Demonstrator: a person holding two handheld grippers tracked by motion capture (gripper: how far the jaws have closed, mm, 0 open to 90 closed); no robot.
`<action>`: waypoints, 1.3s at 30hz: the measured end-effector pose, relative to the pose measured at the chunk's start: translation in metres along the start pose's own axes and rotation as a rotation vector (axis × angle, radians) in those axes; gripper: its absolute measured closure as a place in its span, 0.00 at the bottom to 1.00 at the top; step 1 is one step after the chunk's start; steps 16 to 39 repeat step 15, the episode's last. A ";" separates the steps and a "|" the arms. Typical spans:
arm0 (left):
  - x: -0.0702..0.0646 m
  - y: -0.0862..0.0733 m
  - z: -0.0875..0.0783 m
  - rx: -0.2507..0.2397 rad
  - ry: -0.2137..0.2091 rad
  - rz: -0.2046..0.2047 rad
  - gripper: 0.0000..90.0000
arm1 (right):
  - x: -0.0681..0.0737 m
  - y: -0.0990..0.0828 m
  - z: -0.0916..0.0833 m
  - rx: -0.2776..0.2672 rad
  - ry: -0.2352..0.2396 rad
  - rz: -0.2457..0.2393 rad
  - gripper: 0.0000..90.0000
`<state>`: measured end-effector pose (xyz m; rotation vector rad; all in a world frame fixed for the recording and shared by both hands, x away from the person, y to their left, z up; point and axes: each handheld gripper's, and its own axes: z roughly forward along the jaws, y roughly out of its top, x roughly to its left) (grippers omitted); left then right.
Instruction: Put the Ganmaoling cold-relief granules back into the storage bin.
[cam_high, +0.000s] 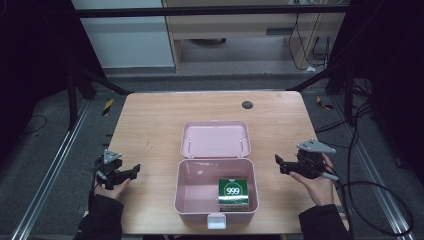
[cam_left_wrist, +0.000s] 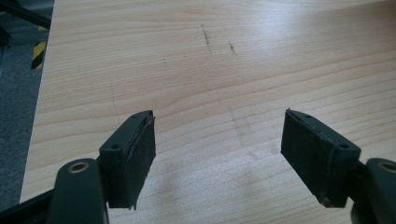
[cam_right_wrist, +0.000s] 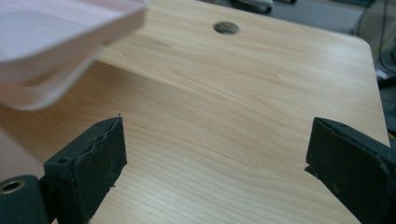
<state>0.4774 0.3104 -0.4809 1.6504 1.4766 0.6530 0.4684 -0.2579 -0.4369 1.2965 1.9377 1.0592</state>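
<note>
Centrally, open pink box (cam_high: 216, 192), green 999 carton (cam_high: 233, 194) inside, left claw (cam_high: 131, 171) apart, right claw (cam_high: 280, 164) apart.

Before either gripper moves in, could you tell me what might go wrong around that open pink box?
The raised lid stands open behind the pink box; a reach from behind or above could knock it shut. The green carton sits tight in the near right corner, so wide jaws may have little room against the walls. The box lies near the table's front edge, so a push from the left gripper or right gripper might slide it off.
</note>
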 end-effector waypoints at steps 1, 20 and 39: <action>0.000 0.000 0.000 0.000 0.000 0.000 0.28 | 0.000 0.000 0.000 0.000 0.000 0.000 0.06; 0.006 -0.002 0.008 0.005 0.026 -0.004 0.26 | -0.025 -0.041 0.015 0.089 -0.130 0.087 0.03; 0.006 -0.002 0.008 0.005 0.026 -0.004 0.26 | -0.025 -0.041 0.015 0.089 -0.130 0.087 0.03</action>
